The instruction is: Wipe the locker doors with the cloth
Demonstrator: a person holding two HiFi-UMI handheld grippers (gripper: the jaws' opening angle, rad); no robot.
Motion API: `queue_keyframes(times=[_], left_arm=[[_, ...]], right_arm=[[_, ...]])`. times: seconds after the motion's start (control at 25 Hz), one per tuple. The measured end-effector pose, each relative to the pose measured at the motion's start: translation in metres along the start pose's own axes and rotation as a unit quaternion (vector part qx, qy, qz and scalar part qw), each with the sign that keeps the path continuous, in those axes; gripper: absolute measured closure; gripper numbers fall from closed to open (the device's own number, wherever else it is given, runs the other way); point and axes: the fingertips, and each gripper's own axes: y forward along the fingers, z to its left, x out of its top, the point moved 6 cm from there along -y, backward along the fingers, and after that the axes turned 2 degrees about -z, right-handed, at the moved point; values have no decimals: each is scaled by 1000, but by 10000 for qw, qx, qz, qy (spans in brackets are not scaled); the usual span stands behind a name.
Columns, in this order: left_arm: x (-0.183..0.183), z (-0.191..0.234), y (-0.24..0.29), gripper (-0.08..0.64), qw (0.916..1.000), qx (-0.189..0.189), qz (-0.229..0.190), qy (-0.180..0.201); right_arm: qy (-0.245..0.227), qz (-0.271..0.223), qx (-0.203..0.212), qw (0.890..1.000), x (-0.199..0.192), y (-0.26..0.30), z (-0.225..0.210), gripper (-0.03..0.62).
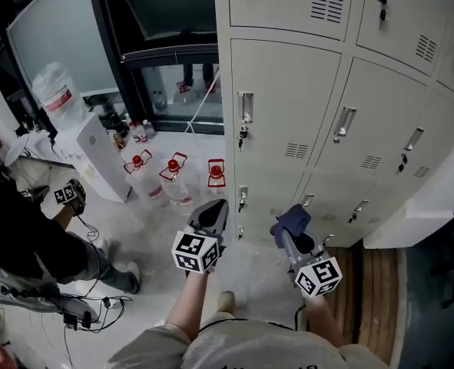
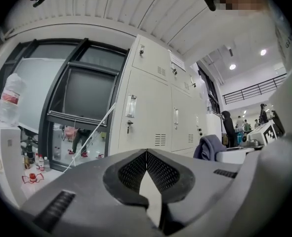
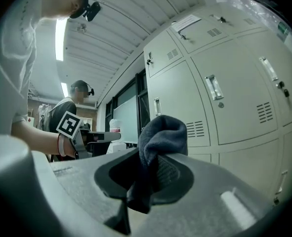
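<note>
Lockers (image 1: 288, 106) fill the upper right of the head view. They are pale grey, and each door has a small handle and little air slots. The right tongs (image 1: 291, 234) are in the lower middle of that view, pointing at the bottom row of doors. Their jaws are squeezing a dark blue cloth (image 1: 293, 220). The cloth bunches up in a soft lump over the tips. In the right gripper view the cloth (image 3: 161, 132) sits in the middle of the frame, pinched between the two dark pads, with the doors rising behind it on the right. It is close to the doors, but I cannot tell if it touches one. The left tongs (image 1: 213, 212) are just to the left of the right tongs, and their jaws are pressed together with nothing in them. Water bottles (image 1: 173, 174) with red tops stand on the floor by the left side of the lockers. Another person (image 1: 27, 241) is at the left edge, holding tongs too.
</note>
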Motion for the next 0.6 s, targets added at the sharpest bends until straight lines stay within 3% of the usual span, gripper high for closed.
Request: queue_keyframes(times=[0.32,0.6], left_arm=[[46,60,42,561,9994,-149,36,298],[95,99,77,561,9968,-656,-192,423]], right_arm=[[-706,-130,323,9969,57,101,-2,534],[-1604,-398,689,9838,136,182,1,534]])
